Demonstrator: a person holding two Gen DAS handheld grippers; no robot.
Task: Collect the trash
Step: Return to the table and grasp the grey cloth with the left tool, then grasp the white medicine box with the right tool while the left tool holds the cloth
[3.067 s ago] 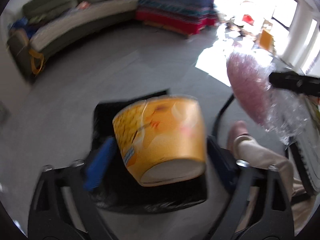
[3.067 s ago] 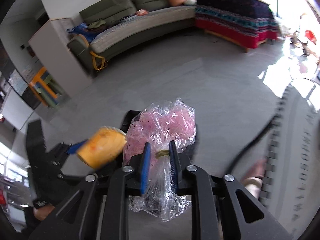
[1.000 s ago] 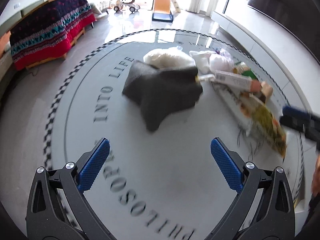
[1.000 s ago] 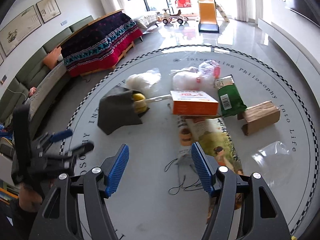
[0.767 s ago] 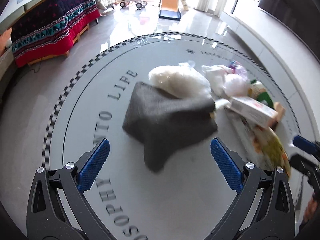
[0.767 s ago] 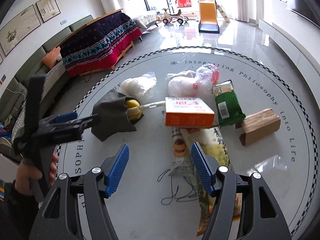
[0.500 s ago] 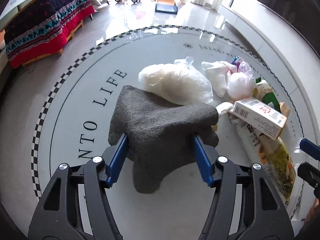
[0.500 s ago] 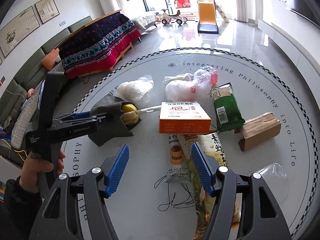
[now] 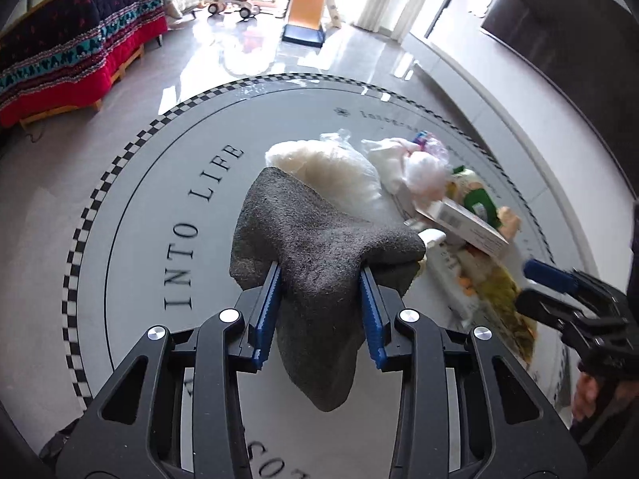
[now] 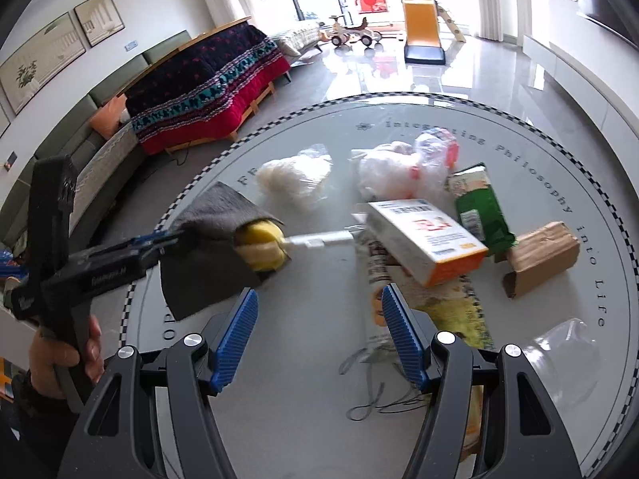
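Jaws of the left gripper (image 9: 321, 303) had just been closing and now pinched the grey cloth (image 9: 319, 263), which hung at the left end of the trash on the round bench (image 10: 303, 359). The right gripper (image 10: 317, 339) stood with its jaws apart and empty, above the bench near the orange box (image 10: 427, 235).

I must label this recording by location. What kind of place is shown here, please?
Most likely a home living room. A long sofa runs along the wall under framed pictures, and a child's slide and ride-on toys stand near bright windows. Trash lies on a round table.
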